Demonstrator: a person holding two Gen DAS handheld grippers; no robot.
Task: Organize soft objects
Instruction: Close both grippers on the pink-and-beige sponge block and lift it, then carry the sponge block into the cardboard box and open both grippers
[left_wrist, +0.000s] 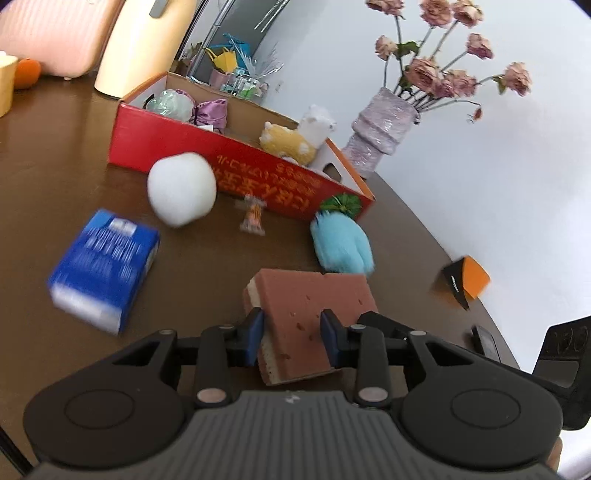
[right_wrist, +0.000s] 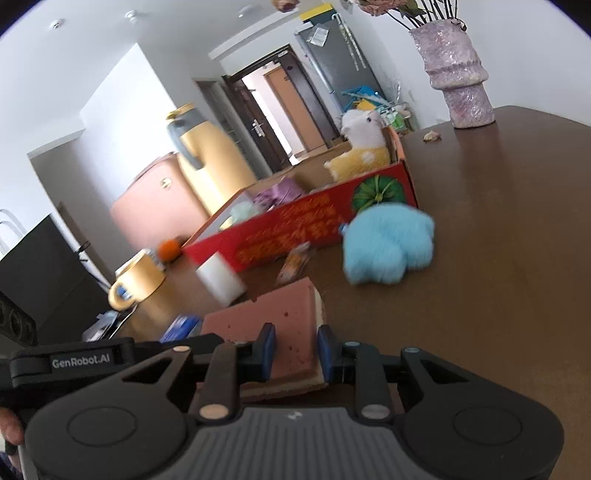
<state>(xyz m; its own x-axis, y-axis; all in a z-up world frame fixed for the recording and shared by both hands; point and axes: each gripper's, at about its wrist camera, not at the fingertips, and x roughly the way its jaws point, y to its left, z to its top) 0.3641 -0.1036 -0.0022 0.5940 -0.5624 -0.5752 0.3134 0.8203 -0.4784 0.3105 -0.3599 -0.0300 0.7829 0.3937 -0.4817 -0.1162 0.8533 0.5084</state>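
Sponge gripped at both ends, above the table

The brown sponge (left_wrist: 310, 314) is pinched by the left gripper (left_wrist: 291, 332) and the right gripper (right_wrist: 293, 350); a carry to the far red box (left_wrist: 236, 162) is judged next; one grip must be released.

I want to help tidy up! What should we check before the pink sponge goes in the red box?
1. Left hand-held gripper clamped on the pink-topped rectangular sponge: ok.
2. Right hand-held gripper clamped on its other end: ok.
3. Red cardboard box open on top: ok.
4. Free room inside between the purple cloth and the yellow-and-white plush alpaca: cannot tell.
5. Way to the box clear: not ok, the fluffy blue plush toy and the white foam ball lie before it.
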